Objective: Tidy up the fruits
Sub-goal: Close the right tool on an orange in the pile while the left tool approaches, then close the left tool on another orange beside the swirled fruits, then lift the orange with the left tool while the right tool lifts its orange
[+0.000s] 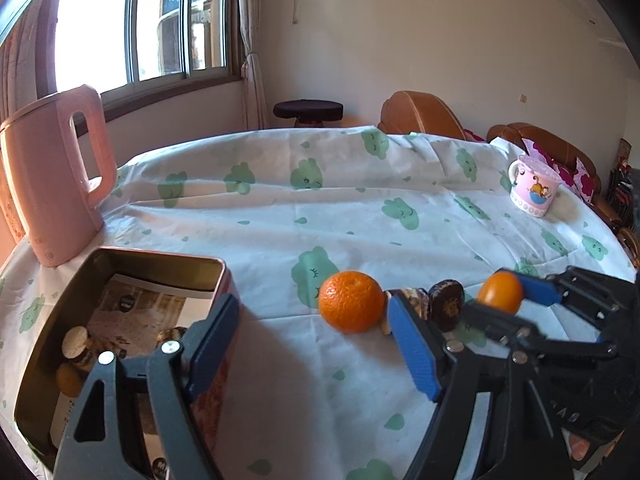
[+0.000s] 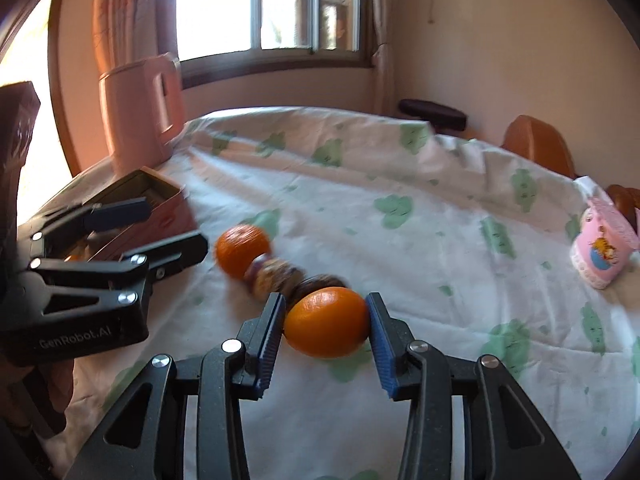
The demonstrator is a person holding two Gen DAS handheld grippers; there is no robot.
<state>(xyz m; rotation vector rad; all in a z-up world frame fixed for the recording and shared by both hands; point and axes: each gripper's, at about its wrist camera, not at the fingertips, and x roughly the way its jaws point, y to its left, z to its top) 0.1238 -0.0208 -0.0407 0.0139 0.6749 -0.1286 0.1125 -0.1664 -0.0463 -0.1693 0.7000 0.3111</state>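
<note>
An orange (image 1: 351, 301) lies on the tablecloth, also seen in the right wrist view (image 2: 243, 251). A second, smaller orange (image 2: 327, 322) sits between the pads of my right gripper (image 2: 325, 336), which is shut on it; it also shows in the left wrist view (image 1: 500, 292). My left gripper (image 1: 312, 344) is open and empty, its left finger over the rim of an open metal tin (image 1: 160, 268) that holds biscuits. A row of biscuits (image 1: 446, 303) stands between the two oranges.
A pink kettle (image 1: 52, 176) stands behind the tin at the far left. A pink cartoon mug (image 1: 534, 186) stands at the far right. The table (image 1: 360, 200) has a white cloth with green prints. Brown chairs stand behind it.
</note>
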